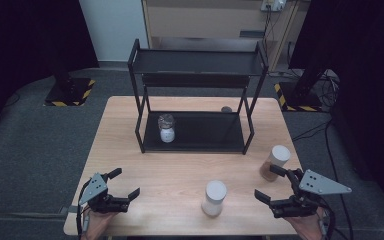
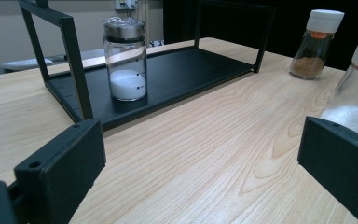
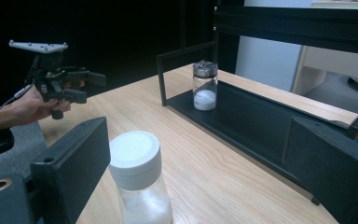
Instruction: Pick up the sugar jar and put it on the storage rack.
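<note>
Wood worktop [image 1: 180,165]: pale grain, carrying a black two-tier rack [image 1: 197,95] toward its far edge.
Rack's lower shelf: a clear jar with a metal lid [image 1: 166,128] stands upright at the shelf's left end, white powder in its bottom.
White-capped bottle [image 1: 214,198]: upright near the worktop's near edge, right of middle, holding white grains; it stands just ahead of the right claw and to its left.
Brown spice bottle [image 1: 274,162]: white cap, upright close to the right edge, just beyond the right claw.
Right claw [image 1: 274,184]: at the near right corner, jaws spread wide, nothing between them.
Left claw [image 1: 124,183]: at the near left corner, jaws spread, gripping nothing.
</note>
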The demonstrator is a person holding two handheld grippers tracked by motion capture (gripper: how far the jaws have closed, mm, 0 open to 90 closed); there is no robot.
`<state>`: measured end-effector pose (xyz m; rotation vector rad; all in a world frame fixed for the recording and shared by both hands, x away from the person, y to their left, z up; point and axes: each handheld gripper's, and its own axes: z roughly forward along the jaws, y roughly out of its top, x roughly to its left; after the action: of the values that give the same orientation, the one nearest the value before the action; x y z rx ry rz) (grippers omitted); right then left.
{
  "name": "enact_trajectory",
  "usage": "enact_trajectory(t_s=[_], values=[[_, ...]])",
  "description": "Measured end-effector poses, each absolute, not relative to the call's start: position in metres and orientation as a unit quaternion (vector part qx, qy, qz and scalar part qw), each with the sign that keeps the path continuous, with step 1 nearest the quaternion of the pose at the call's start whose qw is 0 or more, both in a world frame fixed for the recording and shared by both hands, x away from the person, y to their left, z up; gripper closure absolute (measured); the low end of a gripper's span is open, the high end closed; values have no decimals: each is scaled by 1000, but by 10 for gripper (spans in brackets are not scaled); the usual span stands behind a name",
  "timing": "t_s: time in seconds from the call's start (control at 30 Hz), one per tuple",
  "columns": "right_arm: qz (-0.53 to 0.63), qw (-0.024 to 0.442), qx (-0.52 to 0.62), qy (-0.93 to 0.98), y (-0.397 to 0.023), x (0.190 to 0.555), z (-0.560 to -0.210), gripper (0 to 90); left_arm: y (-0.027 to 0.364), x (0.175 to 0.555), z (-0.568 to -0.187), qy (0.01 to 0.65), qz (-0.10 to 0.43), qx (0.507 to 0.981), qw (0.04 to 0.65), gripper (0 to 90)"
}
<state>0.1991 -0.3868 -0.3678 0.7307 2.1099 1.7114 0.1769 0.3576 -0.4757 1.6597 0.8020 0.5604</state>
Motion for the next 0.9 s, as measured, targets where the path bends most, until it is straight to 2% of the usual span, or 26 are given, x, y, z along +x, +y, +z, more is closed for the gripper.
enact_trajectory(t_s=[0.9], values=[[583, 126, 201, 777, -333, 220, -376, 75, 356, 178, -475, 340, 235, 712, 567, 0]])
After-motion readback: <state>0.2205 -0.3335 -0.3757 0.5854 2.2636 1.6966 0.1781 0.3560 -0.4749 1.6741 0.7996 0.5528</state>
